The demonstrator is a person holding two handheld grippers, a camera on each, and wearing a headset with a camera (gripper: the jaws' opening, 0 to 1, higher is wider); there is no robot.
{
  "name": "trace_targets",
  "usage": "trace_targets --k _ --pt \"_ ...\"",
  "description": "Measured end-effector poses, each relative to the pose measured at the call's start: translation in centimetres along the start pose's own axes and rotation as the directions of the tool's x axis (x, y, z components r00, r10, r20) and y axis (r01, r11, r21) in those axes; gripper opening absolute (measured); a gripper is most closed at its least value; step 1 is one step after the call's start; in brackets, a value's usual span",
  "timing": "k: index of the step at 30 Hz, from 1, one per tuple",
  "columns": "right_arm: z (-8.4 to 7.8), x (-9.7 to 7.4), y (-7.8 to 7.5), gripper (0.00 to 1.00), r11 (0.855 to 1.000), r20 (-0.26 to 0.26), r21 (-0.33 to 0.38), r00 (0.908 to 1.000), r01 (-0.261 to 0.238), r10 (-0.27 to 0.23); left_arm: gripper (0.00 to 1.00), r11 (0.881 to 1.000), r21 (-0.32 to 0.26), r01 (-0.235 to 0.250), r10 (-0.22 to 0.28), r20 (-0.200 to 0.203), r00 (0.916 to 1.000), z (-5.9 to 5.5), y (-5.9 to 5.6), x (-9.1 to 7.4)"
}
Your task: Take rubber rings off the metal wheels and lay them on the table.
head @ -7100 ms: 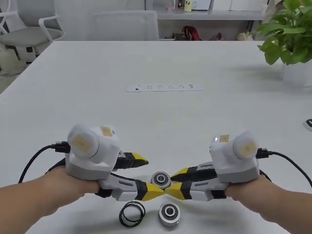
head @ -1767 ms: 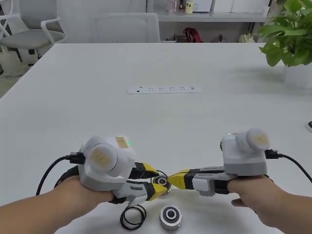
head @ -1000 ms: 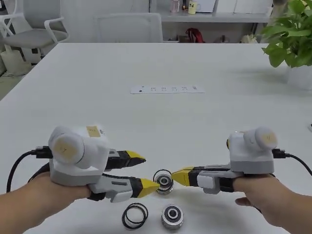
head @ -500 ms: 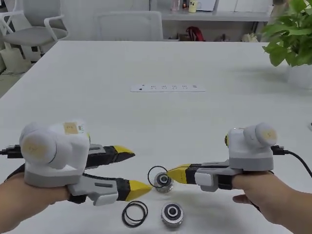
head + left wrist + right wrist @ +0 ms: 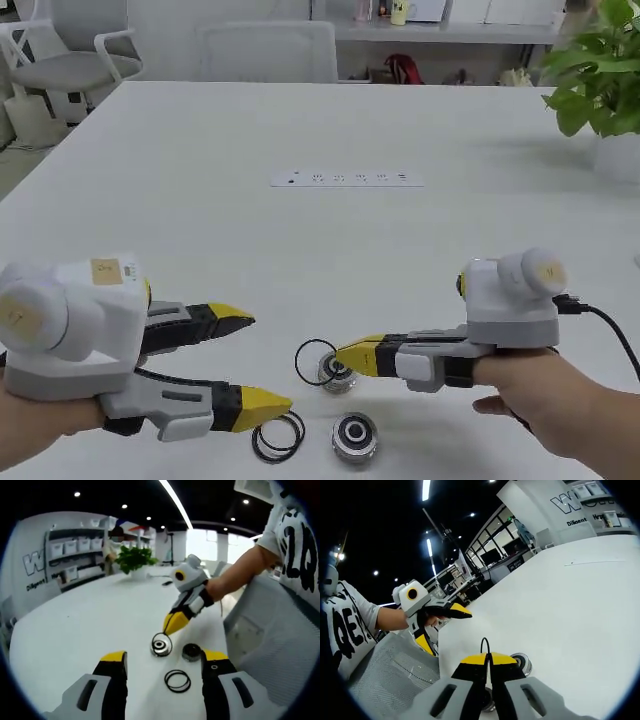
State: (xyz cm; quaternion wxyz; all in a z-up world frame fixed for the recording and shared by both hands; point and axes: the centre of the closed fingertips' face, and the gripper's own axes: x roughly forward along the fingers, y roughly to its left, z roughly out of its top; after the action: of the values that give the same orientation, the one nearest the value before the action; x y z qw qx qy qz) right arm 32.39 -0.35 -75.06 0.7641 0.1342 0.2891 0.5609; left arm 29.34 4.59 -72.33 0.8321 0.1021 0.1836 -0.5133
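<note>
Right gripper [image 5: 340, 355]: jaws shut on a thin black rubber ring [image 5: 298, 362], now pulled free.
Left gripper [image 5: 270, 362]: jaws wide apart, empty; it has withdrawn toward 8 o'clock.
Small silver metal wheel [image 5: 337, 372]: on the table beside the right tips, apparently bare.
Meaning: the ring next goes down by the loose black rings [image 5: 278, 436] at 7 o'clock.
Surface: white table [image 5: 300, 250], white power strip [image 5: 346, 180] at 12 o'clock.
Room: pale office chair [image 5: 85, 65] at 11, leafy potted plant [image 5: 600, 70] at 2.

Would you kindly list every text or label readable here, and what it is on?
"W" and "Diligent": white wall, the rest cut off.
Seemingly "QE", partly hidden: the person's white shirt.
The tan sticker on the left gripper: too blurred to read.
Marks on the power strip: too small to read.
</note>
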Motion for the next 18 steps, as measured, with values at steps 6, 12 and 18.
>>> trace_targets --k 6,12,18 --pt "-0.1 0.5 1.0 0.0 1.0 -0.016 -0.013 0.9995 -0.026 0.026 0.64 1.0 -0.002 -0.011 0.011 0.002 0.9999 -0.5 -0.1 -0.9" --pt "-0.7 1.1 1.8 0.0 0.998 -0.046 -0.016 0.9975 -0.054 0.053 0.67 1.0 -0.013 -0.02 0.02 -0.002 0.9998 -1.1 -0.1 -1.5" --pt "-1.7 1.7 2.4 0.0 0.997 -0.09 -0.033 0.9935 -0.073 0.07 0.68 0.999 -0.021 -0.035 0.035 -0.006 0.9994 -1.7 0.0 -2.2"
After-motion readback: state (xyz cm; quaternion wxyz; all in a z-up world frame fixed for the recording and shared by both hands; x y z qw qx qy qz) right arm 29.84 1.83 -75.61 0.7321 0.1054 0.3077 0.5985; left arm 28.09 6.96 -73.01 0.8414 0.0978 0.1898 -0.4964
